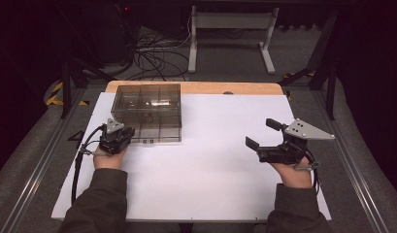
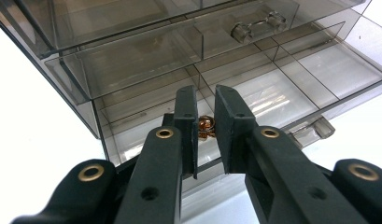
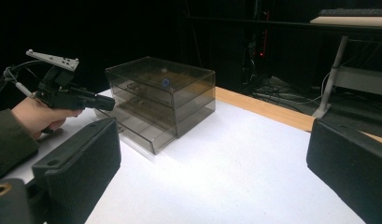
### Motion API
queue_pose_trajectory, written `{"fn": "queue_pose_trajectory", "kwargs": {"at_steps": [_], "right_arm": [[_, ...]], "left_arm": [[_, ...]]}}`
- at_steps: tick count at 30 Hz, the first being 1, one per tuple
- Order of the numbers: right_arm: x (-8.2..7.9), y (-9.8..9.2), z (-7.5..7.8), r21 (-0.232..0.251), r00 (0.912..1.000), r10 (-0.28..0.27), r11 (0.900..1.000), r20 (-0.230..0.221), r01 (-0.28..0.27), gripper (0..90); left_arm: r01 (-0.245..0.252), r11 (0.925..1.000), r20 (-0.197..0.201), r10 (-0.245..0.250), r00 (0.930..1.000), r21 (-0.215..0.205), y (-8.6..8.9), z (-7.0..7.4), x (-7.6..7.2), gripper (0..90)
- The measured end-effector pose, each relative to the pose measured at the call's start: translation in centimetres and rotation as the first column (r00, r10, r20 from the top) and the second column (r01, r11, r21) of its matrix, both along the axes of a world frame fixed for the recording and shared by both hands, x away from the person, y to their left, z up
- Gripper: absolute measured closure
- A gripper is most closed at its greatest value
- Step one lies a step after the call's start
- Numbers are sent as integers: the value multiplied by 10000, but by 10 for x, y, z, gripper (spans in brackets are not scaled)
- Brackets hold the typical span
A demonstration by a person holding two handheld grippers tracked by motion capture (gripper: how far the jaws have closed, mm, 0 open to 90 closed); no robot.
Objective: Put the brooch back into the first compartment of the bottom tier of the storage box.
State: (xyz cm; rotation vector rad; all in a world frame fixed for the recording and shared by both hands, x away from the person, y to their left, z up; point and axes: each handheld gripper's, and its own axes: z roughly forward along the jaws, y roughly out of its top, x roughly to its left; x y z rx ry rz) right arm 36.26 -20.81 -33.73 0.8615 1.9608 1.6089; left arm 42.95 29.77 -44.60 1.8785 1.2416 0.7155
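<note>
The smoky plastic drawer box (image 1: 146, 112) sits at about ten o'clock on the white worktop (image 1: 210, 160), its bottom drawer (image 2: 254, 100) pulled out. The left claw (image 2: 206, 123) is pinched nearly shut on a small gold ring (image 2: 205, 127) over that drawer. The right claw (image 1: 258, 133) hangs wide open and empty at three o'clock.

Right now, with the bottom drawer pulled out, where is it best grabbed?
Probably by the small clear handle on the front wall of the drawer, coming in level from the front, the person's side. It sticks out from the thin flat wall, so jaws can close across it.
</note>
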Motion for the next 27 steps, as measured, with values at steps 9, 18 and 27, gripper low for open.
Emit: {"fn": "queue_pose_trajectory", "kwargs": {"at_steps": [9, 18, 27], "right_arm": [[0, 1, 0, -31, 10000, 21, 10000, -52, -21, 37], [0, 1, -1, -61, 10000, 19, 10000, -76, -20, 37], [0, 1, -1, -65, 10000, 13, 10000, -72, -14, 37]], "left_arm": [[-54, 10000, 12, 54, 10000, -16, 1, -1, 0, 795], [-44, 10000, -20, 44, 10000, 28, 1, -1, 1, 789], [-106, 9999, 40, 106, 9999, -7, 2, 0, 1, 757]]}}
